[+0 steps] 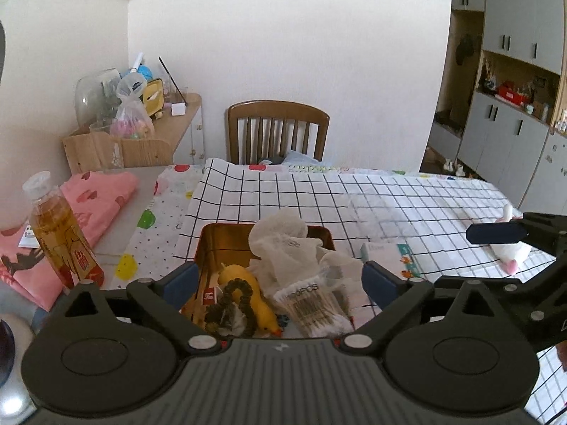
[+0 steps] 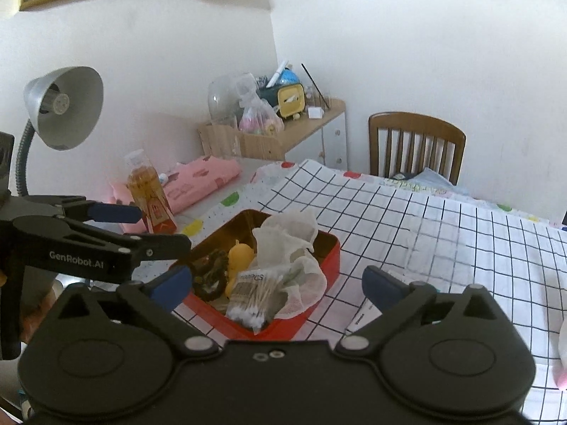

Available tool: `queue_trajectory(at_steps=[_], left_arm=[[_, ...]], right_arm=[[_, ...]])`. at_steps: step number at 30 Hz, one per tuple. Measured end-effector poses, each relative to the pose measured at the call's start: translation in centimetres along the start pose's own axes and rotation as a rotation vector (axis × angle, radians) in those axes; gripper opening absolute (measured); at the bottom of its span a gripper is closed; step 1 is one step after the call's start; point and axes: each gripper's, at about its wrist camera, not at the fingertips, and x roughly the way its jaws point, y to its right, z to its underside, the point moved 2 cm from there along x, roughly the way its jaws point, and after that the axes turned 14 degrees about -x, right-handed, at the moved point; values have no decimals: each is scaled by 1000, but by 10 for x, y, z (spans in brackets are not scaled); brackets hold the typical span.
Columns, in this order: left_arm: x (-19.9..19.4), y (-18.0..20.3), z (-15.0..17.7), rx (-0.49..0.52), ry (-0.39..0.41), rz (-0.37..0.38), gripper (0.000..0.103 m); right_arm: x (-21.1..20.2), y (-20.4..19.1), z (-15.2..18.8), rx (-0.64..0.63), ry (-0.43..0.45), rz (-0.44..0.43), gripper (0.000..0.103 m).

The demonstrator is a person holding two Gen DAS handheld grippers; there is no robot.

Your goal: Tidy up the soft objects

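Red tin (image 2: 319, 248) sits near the tabletop's left edge, white mesh bag (image 2: 290, 244) heaped inside. Left gripper (image 1: 280, 279) and right gripper (image 2: 276, 279) hover near it, jaws spread, empty. White plush toy (image 1: 510, 251) lies rightward, nearer the right gripper.

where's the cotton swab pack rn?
In both wrist views the cotton swab pack lies in the red tin, at its near end, right of the yellow duck, beside the white mesh bag.

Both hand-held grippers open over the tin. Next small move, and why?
Probably swing the right hand-held gripper toward the white plush toy on the checked cloth: both stand empty, and the red tin already holds the mesh bag.
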Motion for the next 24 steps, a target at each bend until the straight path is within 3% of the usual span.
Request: queue_trajectory(at_steps=[13, 17, 24], left_arm=[[-25, 17, 14, 43, 31, 1, 103], [-32, 21, 18, 35, 38, 32, 103], [-43, 26, 22, 48, 75, 10, 103]], right_arm=[[-23, -6, 9, 26, 37, 19, 103], [-28, -6, 13, 36, 45, 29, 103], [-37, -6, 18, 70, 51, 43, 103]])
